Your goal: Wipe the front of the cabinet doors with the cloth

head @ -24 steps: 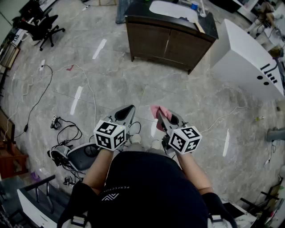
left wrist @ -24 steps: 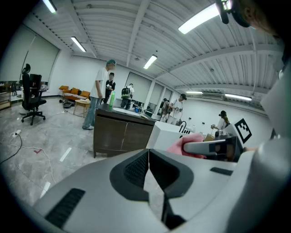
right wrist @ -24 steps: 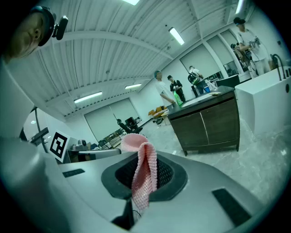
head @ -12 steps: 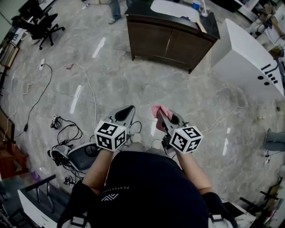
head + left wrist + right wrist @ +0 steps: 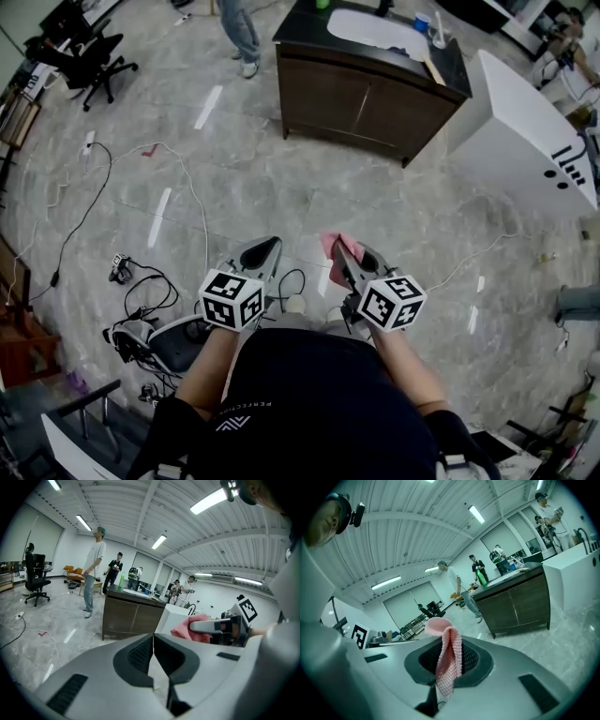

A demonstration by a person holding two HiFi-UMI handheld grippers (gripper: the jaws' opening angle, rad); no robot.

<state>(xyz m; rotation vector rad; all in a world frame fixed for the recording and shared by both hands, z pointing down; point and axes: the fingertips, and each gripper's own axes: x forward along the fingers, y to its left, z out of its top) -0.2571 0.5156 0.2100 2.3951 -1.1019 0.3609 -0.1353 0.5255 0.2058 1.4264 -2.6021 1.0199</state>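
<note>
Right hand-held gripper: jaws clamped on the pink cloth. In the right gripper view the cloth is pinched between the pads, folded over, with a loop sticking up above the jaws. Left gripper view also catches it, bunched at the tip of the other tool.

Left hand-held gripper: jaws closed against each other, nothing between them; the tips meet in the left gripper view.

Both are held side by side in front of the person's chest, slightly apart, pointing forward over the floor.

The cabinet is well ahead, well apart from both tools. It is dark wood, with two front doors closed and a white basin set in the counter on top. The cloth is nowhere near the doors, no contact.

A white unit stands just right of the cabinet. A bystander's legs are at its left end. Cables lie loose on the floor to the left, and an office chair is at far left.
</note>
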